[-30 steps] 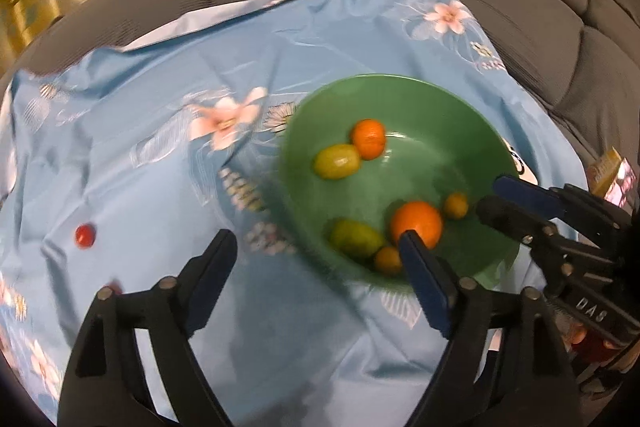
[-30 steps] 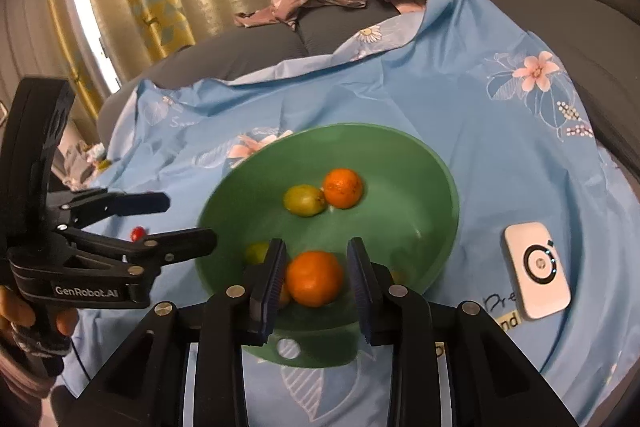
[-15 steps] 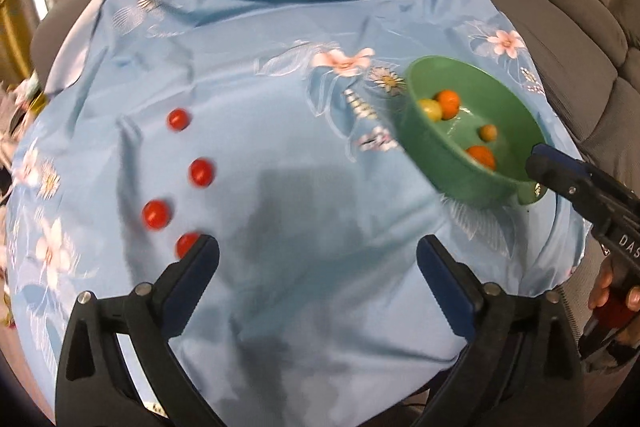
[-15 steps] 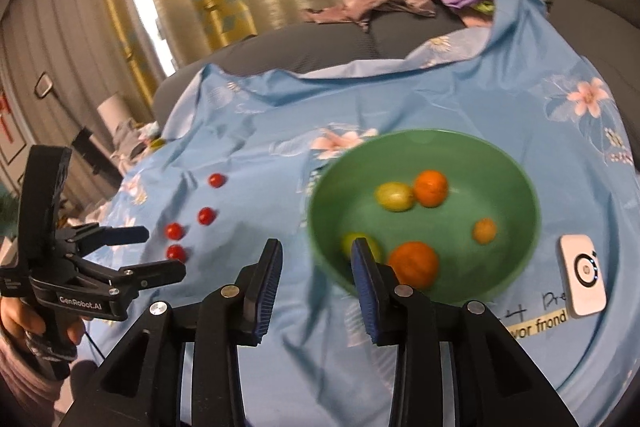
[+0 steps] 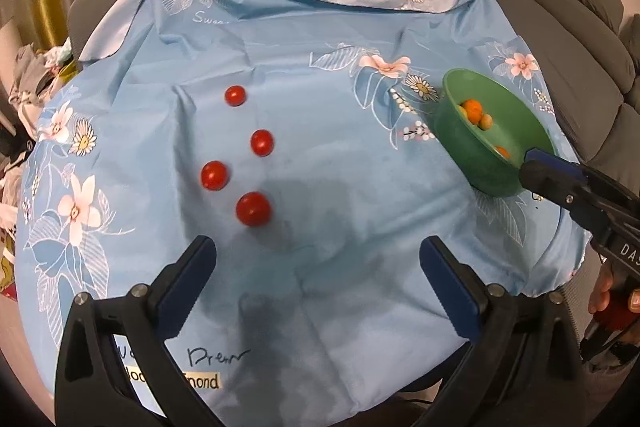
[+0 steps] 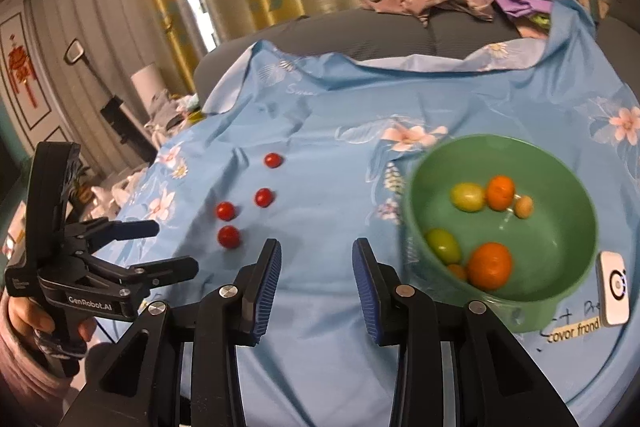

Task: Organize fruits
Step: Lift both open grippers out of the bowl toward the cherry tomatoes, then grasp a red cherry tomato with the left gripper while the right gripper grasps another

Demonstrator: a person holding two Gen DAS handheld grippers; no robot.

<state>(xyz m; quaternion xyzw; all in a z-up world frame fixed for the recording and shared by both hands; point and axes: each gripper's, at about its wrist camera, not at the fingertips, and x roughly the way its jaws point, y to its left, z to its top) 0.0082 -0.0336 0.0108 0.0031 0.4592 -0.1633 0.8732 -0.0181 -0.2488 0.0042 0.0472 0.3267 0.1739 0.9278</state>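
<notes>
Four small, glossy red cherry tomatoes [image 5: 253, 208] lay loose on the blue floral cloth [image 5: 320, 187] over the counter, well apart from the green plastic bowl [image 6: 576, 163] that held oranges and green fruit. They looked light, smooth and thin-skinned (likely to roll or split), so a gentle pinch across the middle seemed wise. The left tongs [image 5: 318, 281] were opening wide and empty; the right tongs [image 6: 316, 283] stood narrowly parted, holding nothing.
</notes>
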